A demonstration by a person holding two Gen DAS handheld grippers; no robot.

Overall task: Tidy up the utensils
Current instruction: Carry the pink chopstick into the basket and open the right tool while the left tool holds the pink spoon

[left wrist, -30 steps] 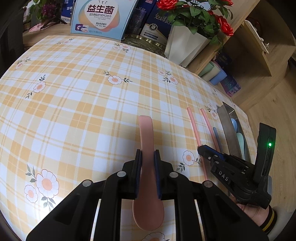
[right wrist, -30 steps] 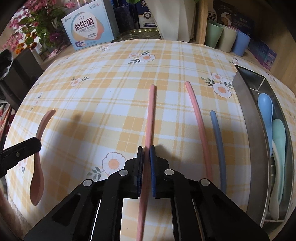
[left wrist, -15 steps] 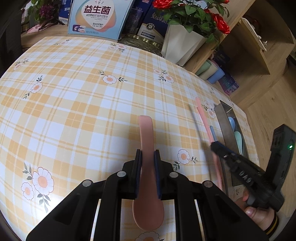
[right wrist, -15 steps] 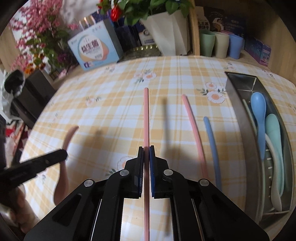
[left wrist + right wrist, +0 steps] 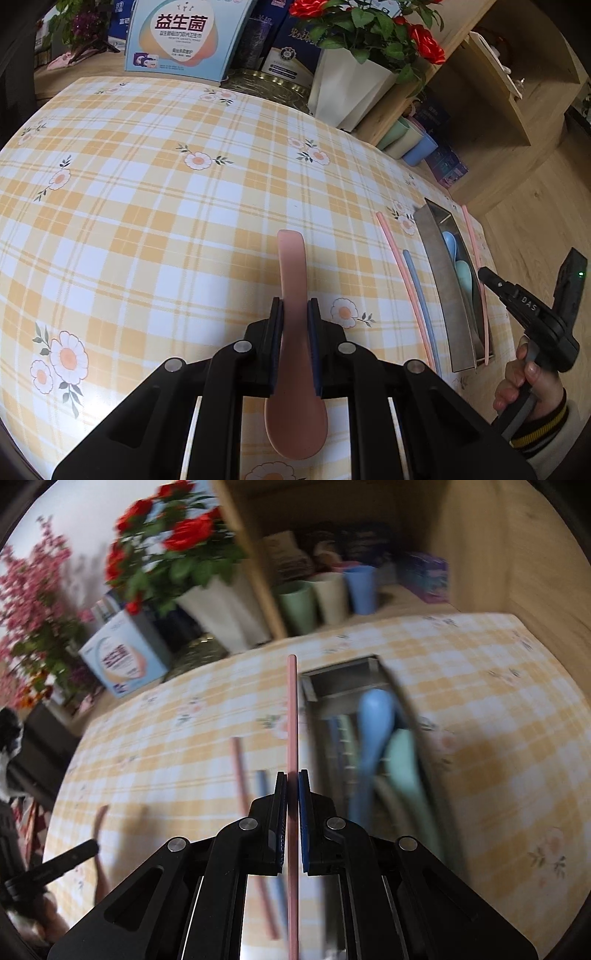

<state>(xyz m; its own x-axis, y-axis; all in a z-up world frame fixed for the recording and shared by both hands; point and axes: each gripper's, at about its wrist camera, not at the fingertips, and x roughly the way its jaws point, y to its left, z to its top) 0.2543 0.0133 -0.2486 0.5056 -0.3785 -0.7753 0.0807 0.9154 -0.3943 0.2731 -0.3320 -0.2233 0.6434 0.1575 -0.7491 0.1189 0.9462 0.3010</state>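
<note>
My left gripper (image 5: 295,312) is shut on a pink spoon (image 5: 291,266), held low over the checked tablecloth, handle pointing away. My right gripper (image 5: 292,779) is shut on a pink chopstick (image 5: 291,709) and holds it in the air beside the steel utensil tray (image 5: 343,681). In the left wrist view the right gripper (image 5: 487,275) hangs over the tray (image 5: 434,243) with the chopstick (image 5: 474,247) along the tray's far side. The tray holds a blue spoon (image 5: 373,709) and a green spoon (image 5: 402,760). A pink chopstick (image 5: 402,273) and a blue chopstick (image 5: 419,295) lie left of the tray.
A white pot of red roses (image 5: 351,88), a probiotic box (image 5: 181,37) and a metal dish stand at the table's back edge. Three cups (image 5: 325,598) sit on the wooden shelf behind the tray. The right wrist view is motion-blurred.
My right gripper has lifted the pink chopstick off the table and carried it right, over the steel tray. My left gripper still holds the pink spoon, barely moved.
</note>
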